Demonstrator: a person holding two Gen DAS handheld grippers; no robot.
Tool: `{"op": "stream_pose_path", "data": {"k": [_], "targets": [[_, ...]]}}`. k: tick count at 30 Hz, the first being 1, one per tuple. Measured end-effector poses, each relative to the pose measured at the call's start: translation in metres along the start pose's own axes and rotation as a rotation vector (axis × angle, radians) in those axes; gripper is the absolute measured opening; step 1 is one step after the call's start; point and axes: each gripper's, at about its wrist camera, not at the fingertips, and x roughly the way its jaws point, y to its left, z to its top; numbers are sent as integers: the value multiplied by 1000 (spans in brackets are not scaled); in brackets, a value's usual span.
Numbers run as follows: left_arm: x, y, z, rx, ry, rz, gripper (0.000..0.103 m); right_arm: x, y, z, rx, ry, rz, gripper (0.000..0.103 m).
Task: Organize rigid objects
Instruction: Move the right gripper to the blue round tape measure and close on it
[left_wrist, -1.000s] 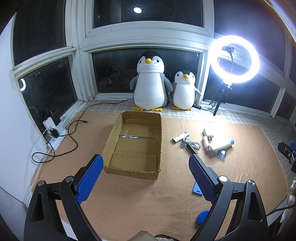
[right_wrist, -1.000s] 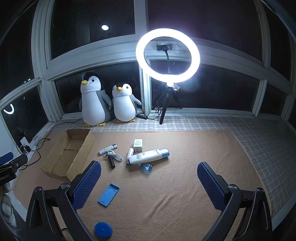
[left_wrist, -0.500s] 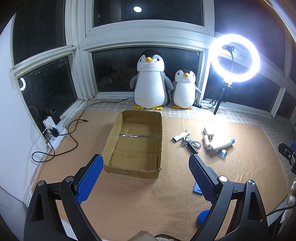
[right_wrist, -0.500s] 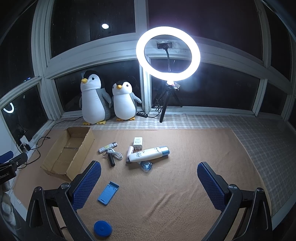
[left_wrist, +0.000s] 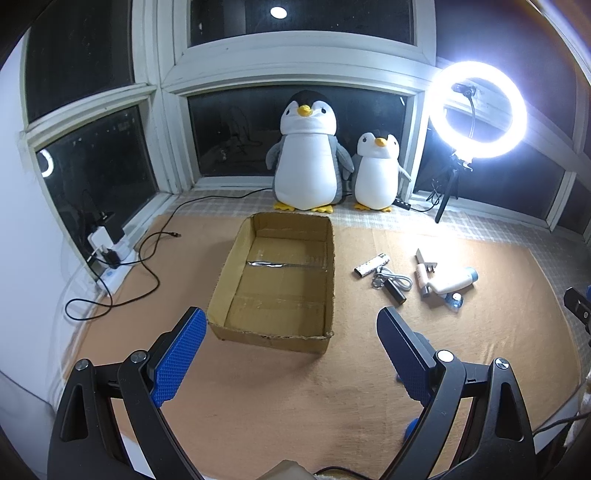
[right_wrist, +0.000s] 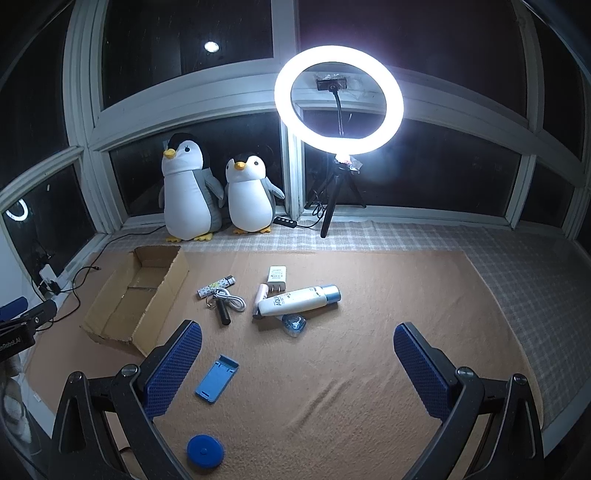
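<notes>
Left wrist view: my left gripper (left_wrist: 290, 343) hangs over the tan mat (left_wrist: 258, 406) with its jaws spread wide, nothing between them, and the cardboard box (left_wrist: 275, 280) sits straight ahead, just past the fingertips, open side up. Off to the right of the box lies the clutter: a patterned lighter (left_wrist: 371, 265), a coiled cable (left_wrist: 397, 278), a white bottle (left_wrist: 452, 282).

Over on the right wrist view, my right gripper (right_wrist: 297, 352) is also wide apart and gripping nothing. A blue phone stand (right_wrist: 216, 378) lies on the mat just inside my left finger (right_wrist: 173, 363), a blue round disc (right_wrist: 205, 451) lower down near the frame's edge. The white bottle (right_wrist: 297, 302) and a white charger plug (right_wrist: 277, 280) sit farther ahead, the box (right_wrist: 136, 299) well off to the left.
</notes>
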Motion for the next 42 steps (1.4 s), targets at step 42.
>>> {"op": "stream_pose_path", "data": {"k": [42], "targets": [[200,106,-20,-107,356,96,55,48,67,-92,-203,253,120,103]]}}
